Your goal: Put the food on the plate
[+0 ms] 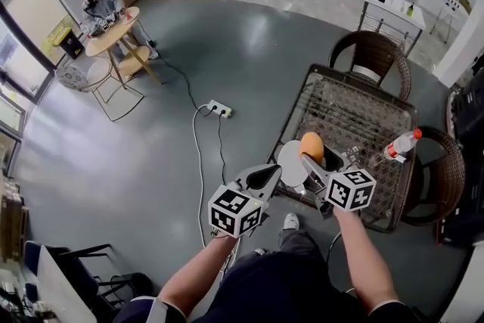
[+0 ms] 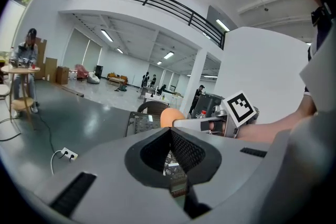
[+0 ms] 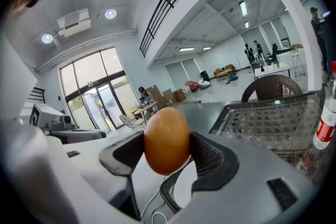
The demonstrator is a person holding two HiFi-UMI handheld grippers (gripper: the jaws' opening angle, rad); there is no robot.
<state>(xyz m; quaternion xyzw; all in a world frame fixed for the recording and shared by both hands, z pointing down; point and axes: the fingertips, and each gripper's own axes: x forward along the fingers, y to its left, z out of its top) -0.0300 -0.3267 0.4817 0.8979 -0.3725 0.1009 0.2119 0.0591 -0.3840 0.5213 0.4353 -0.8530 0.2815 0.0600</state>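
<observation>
Nearest, the person's two forearms reach forward, each hand holding a gripper. Between its widely parted jaws the right gripper (image 1: 308,157) pinches an orange-brown, egg-shaped piece of food (image 3: 167,139), holding it in the air over a white plate (image 1: 290,166). That plate rests at the near left corner of a dark wicker table (image 1: 355,113). Just left of the plate hovers the left gripper (image 1: 266,176), jaws pressed together with nothing between them. Farther right on the table sits a red-capped plastic bottle (image 1: 401,144).

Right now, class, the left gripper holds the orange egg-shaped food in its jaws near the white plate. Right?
No: the right gripper holds the orange egg-shaped food in its jaws near the white plate; the right gripper view shows it.
</observation>
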